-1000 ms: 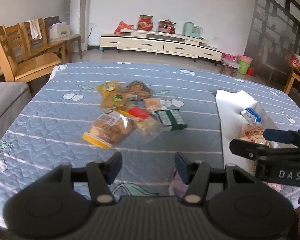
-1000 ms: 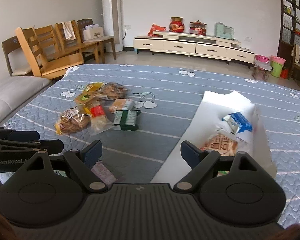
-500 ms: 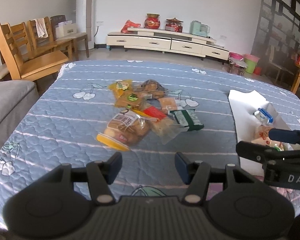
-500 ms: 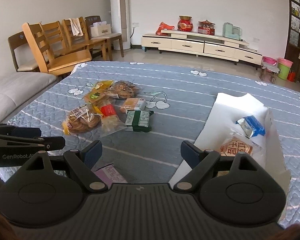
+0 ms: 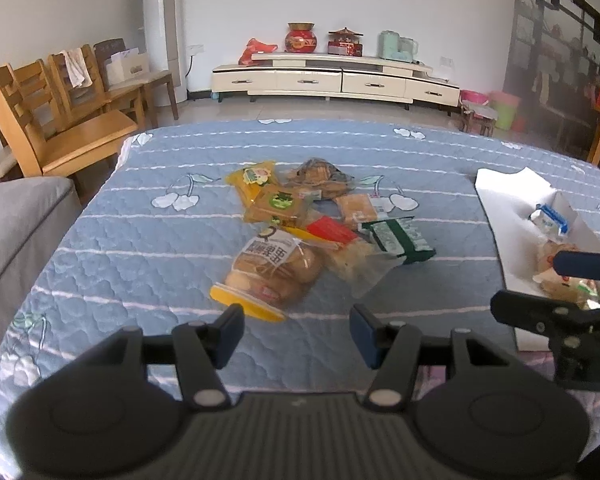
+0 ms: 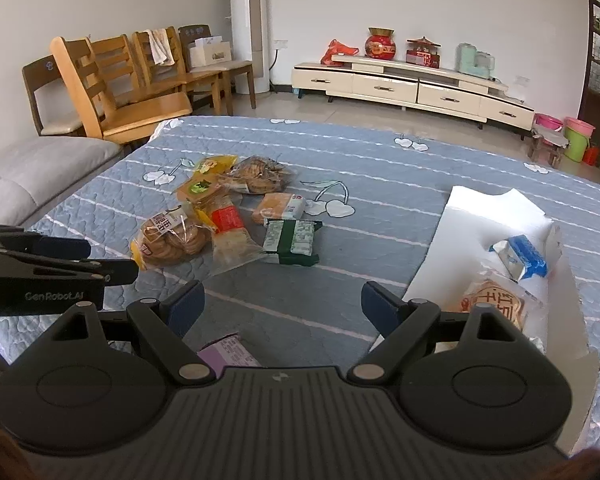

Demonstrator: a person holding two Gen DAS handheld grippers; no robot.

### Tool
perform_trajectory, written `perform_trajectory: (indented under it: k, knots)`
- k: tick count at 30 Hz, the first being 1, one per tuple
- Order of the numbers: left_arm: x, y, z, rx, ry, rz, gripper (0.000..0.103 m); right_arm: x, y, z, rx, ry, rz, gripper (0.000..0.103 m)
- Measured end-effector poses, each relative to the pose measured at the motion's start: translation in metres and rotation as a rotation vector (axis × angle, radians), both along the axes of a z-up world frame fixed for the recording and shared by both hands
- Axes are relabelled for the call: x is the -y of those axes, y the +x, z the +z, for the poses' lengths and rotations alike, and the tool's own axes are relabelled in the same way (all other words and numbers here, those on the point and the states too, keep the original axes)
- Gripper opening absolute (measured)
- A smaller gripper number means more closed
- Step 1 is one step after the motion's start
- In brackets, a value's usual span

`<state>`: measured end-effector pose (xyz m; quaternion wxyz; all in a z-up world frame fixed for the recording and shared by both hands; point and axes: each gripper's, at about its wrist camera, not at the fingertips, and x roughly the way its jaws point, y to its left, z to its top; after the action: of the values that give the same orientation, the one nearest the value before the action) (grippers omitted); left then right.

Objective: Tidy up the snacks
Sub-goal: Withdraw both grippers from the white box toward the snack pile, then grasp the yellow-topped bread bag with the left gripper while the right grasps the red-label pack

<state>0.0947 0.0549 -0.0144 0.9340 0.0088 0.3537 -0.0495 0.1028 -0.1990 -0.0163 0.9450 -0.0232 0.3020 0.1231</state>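
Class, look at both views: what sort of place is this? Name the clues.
Probably a home living room: a low TV cabinet along the wall, wooden chairs, and a grey sofa beside the quilt-covered table.

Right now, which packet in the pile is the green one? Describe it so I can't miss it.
On the blue quilt, find the snack pile at centre. The dark green packet lies flat at its right edge, nearest the white box; it alone is green with pale panels.

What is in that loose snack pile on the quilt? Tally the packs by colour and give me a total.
Clear bags: 3
Yellow packet: 1
Brown packet with green logo: 1
Orange packet: 1
Green packet: 1
Total: 7
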Motion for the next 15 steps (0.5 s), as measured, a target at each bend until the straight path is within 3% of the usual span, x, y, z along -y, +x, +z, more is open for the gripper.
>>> perform_trajectory:
  k: [15]
  knots:
    - [-0.015,0.031,-0.018,-0.01,0.067,-0.024,0.065,-0.011,0.019,-0.009,-0.023,-0.007,0.025,0.103]
